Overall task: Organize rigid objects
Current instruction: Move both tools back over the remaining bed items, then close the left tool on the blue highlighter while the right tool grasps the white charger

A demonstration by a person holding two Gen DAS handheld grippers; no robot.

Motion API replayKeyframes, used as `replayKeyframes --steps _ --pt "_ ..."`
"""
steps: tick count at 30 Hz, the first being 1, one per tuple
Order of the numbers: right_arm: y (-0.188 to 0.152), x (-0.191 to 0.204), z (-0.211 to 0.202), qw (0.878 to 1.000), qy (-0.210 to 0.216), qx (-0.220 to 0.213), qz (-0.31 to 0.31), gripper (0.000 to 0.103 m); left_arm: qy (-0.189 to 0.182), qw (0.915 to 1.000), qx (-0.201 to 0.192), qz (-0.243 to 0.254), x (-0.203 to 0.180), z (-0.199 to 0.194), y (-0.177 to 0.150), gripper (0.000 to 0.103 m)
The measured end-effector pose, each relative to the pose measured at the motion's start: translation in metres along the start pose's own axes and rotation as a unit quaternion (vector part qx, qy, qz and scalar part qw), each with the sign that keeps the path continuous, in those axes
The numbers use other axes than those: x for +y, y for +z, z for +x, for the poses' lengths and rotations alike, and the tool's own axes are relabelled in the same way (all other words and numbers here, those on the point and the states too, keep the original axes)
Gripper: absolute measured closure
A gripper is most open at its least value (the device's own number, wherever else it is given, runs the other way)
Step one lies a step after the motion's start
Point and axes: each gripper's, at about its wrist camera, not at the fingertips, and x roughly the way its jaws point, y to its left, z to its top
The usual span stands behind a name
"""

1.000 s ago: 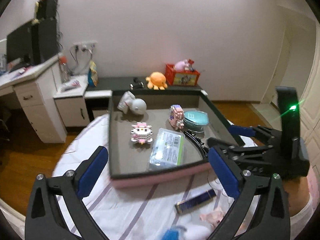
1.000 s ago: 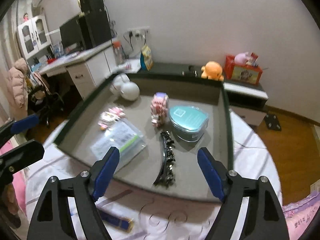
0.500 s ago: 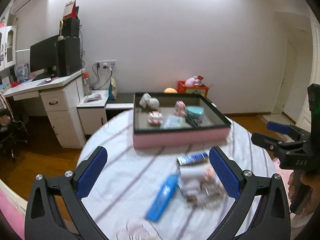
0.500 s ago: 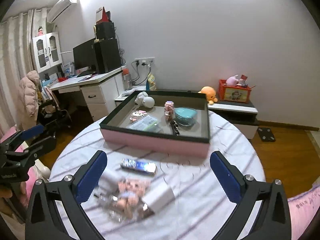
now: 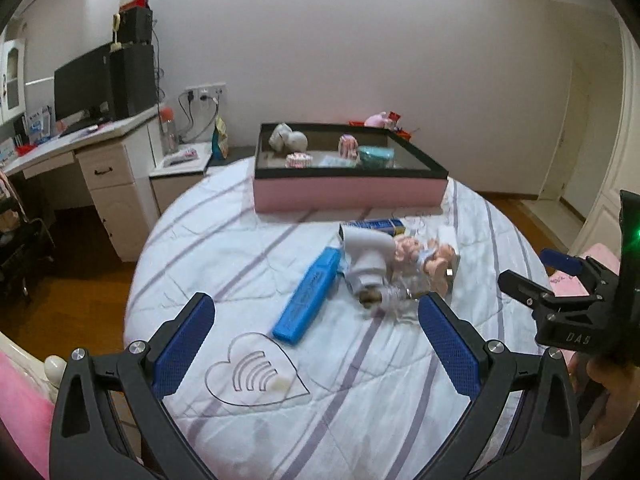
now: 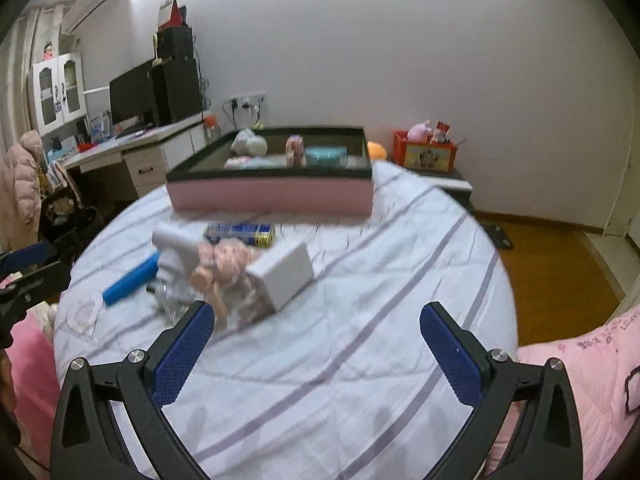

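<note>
Grippers wide over a cluttered round table

Blue-padded jaws of the left gripper [image 5: 314, 320] stood wide apart with nothing between them, hovering above the striped cloth of the round table [image 5: 240, 240]. The right gripper [image 6: 316, 330] was spread just as wide and empty, its jaws having just been opening. Close before the left one lay a clear heart-shaped piece [image 5: 256, 368], and just beyond it a blue bar-shaped object [image 5: 310, 292]. Beside that sat a tangled heap: a white nozzle-like item [image 5: 366, 254], a small pink doll [image 5: 424, 258], a white block [image 6: 282, 274] and a blue-and-yellow box [image 6: 240, 233] (details were blurred in the right view). Farther back, at the table's far edge, stood the pink tray [image 5: 348, 196] with its dark rim, holding a teal container [image 5: 376, 156] and several small figures. A desk [image 5: 100, 152] stood against the wall at left.
</note>
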Motion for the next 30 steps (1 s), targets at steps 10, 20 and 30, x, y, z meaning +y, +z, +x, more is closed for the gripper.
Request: replayKeyframes --steps 10,20,30 --pt "-0.008 -0.008 0.012 1.000 -0.004 0.020 0.011 0.000 0.024 0.9987 0.045 -0.001 0.008 0.029 -0.009 0.000" --pt "-0.007 -0.008 0.027 0.999 -0.007 0.033 0.009 0.000 0.048 0.9957 0.079 0.001 0.019 0.058 -0.014 0.000" --pt "-0.003 -0.005 0.043 0.998 -0.008 0.056 -0.002 0.000 0.065 0.9915 0.112 0.015 0.020 0.093 -0.008 0.001"
